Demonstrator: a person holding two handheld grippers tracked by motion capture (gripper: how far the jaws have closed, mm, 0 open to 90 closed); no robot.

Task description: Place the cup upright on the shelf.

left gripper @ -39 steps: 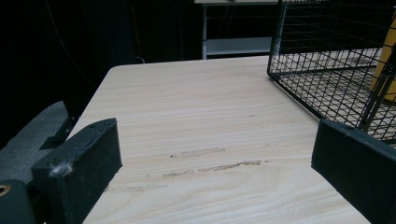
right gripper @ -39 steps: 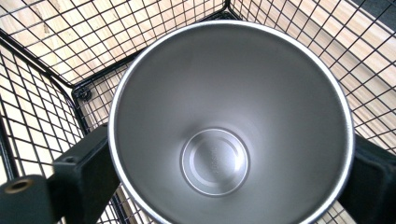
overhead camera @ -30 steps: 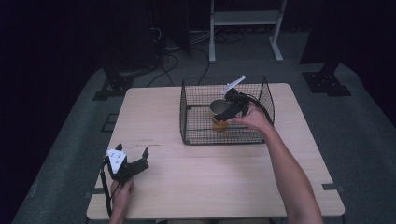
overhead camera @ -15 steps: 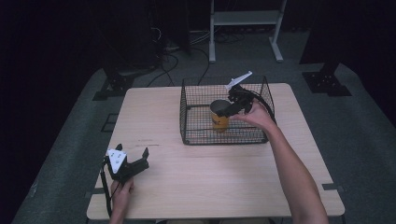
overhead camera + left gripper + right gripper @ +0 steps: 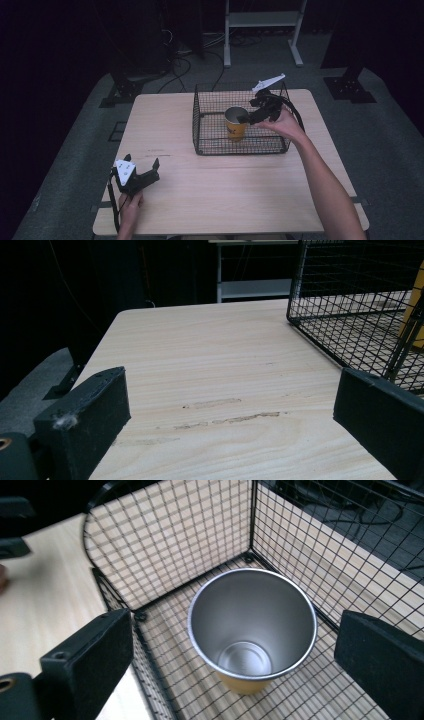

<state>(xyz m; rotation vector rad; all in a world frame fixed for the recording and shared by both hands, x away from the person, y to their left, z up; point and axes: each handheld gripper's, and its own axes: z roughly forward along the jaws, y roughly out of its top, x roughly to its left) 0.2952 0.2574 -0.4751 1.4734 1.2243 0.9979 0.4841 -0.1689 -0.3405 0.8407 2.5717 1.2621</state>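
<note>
Cup upright inside basket, mid-floor, steel interior showing. My right claw hovers above its rim, jaws wide, touching nothing. My left claw rests at the tabletop's near-left corner, wide, holding nothing.

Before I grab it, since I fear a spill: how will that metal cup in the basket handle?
The cup looks empty, so probably light. Its smooth steel wall may slip between the right tongs. It narrows toward the base and stands on the basket wire, so a nudge could tip it.
</note>
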